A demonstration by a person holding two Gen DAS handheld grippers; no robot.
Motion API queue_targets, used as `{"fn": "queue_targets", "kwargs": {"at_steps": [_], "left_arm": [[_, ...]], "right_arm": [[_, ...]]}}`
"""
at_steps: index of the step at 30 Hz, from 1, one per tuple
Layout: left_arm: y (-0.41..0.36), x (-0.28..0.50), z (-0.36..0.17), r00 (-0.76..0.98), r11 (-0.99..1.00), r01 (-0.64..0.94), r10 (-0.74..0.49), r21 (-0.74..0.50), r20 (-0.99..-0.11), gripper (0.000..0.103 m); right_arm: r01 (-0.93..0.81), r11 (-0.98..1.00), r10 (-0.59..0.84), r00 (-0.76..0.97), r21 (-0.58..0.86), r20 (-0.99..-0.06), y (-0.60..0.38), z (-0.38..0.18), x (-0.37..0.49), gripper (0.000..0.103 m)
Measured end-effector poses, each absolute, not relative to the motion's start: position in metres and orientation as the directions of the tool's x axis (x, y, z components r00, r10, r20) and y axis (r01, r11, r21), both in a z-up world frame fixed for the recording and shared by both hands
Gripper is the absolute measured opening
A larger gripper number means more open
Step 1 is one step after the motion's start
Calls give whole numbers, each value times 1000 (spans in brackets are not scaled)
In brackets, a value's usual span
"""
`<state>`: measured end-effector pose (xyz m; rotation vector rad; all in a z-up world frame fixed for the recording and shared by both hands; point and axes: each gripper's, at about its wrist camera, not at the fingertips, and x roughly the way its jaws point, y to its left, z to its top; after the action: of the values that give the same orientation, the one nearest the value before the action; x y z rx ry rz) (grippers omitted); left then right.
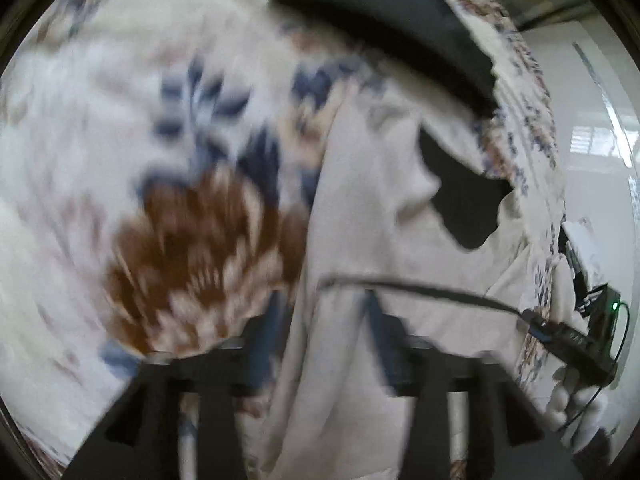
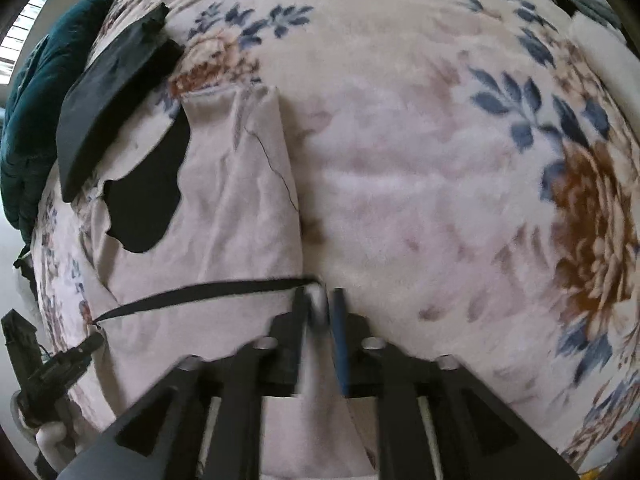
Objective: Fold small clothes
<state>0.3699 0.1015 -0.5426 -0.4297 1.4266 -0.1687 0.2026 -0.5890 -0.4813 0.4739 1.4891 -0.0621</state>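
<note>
A pale pink garment (image 2: 236, 208) with black patches and a thin black strap (image 2: 208, 290) lies on a floral blanket (image 2: 420, 140). My right gripper (image 2: 320, 312) is shut on the garment's right edge near the strap's end. In the left wrist view the same garment (image 1: 360, 240) runs up between my left gripper's (image 1: 326, 332) spread fingers, which stand wide apart; the view is blurred. The right gripper (image 1: 568, 336) shows at the far right of that view, and the left gripper (image 2: 52, 364) at the lower left of the right wrist view.
A dark folded garment (image 2: 112, 96) lies at the blanket's far left, also seen in the left wrist view (image 1: 400, 28). A dark green quilted item (image 2: 36, 100) sits beyond the blanket's left edge. White floor (image 1: 592, 184) lies past the edge.
</note>
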Motion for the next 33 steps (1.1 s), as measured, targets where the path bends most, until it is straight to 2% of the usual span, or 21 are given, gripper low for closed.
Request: {"fn": "queue_targets", "kwargs": {"at_steps": [1,2,4,6,10,15,16,17,18,19,21,28,33], "left_arm": [[100,379,-537,168,915,-119,-364,-386,-916,68],[98,389,-533,180,919,-97,-362,-382,-915,68],[88,416,-532,187,940,-41,-325,-338,-927,68],[73,450,-538,177,951,30,-308,-307,-935,68],[39,499,-563,113,957,149,-266,-248,-957,68],[5,533,-604,-5,949,253,-193,-188,-981,67],[3,533,-605,1,947,266,-185,-178,-983,65],[2,532,-605,8,948,272,-175,-167,-984,50],[3,531,-602,18,949,276,-162,-151,-987,38],[6,529,-597,28,947,276,-179,-164,-983,12],[14,524,-586,41,947,253,-217,-200,-975,7],[34,469,-520,173,942,250,-270,-223,-947,5],[49,400,-466,245,939,208,-322,-274,-915,5]], "right_arm": [[321,907,253,105,274,-962,-573,-480,217,53],[307,909,257,122,283,-959,-571,-474,229,55],[275,924,236,136,265,-962,-515,-476,271,55],[234,944,200,151,232,-968,-509,-474,301,55],[158,975,137,142,159,-980,-421,-505,398,55],[93,986,140,7,140,-990,-380,-545,462,56],[78,990,121,-13,120,-993,-376,-550,468,56],[57,993,103,-27,102,-994,-371,-553,473,56],[41,995,87,-35,86,-996,-366,-556,477,53],[30,997,73,-31,72,-997,-363,-555,480,37],[23,997,75,5,75,-997,-360,-546,482,9],[41,989,133,134,140,-982,-357,-492,464,6],[87,976,174,220,197,-960,-359,-446,415,6]]}}
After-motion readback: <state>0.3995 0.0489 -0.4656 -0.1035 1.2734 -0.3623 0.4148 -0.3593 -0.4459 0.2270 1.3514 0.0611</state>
